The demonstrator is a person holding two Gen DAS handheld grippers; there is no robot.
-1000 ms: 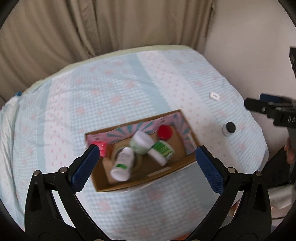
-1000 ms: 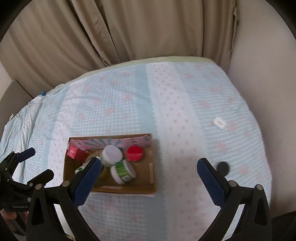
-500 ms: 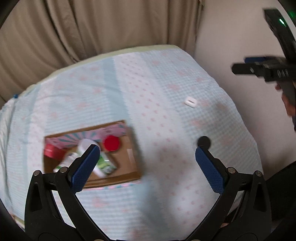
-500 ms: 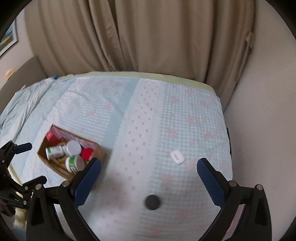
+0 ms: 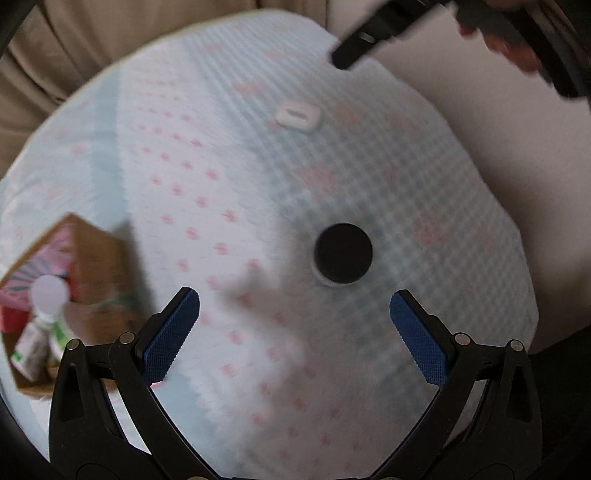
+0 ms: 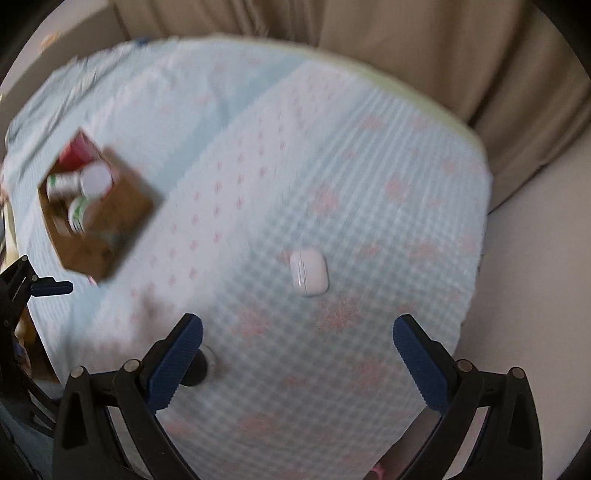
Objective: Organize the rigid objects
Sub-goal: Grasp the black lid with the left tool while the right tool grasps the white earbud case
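A small jar with a black lid [image 5: 342,253] stands on the checked bed cover, just ahead of my open, empty left gripper [image 5: 294,328]. A white earbud case [image 5: 297,115] lies farther back; in the right wrist view the case [image 6: 308,271] lies just ahead of my open, empty right gripper [image 6: 297,354]. The black-lidded jar [image 6: 196,369] is partly hidden behind the right gripper's left finger. A cardboard box [image 5: 88,273] holding several bottles and a red item sits at the left, also in the right wrist view [image 6: 96,214].
The bed cover [image 6: 332,155] ends at a beige wall on the right and beige curtains [image 6: 406,40] behind. The right gripper's body [image 5: 391,26] shows at the top of the left wrist view; the left gripper [image 6: 40,288] shows at the right view's left edge.
Both grippers have swung right and down, away from the box. The left one now hangs over the black-lidded jar, the right one over the white case. Both stay open.
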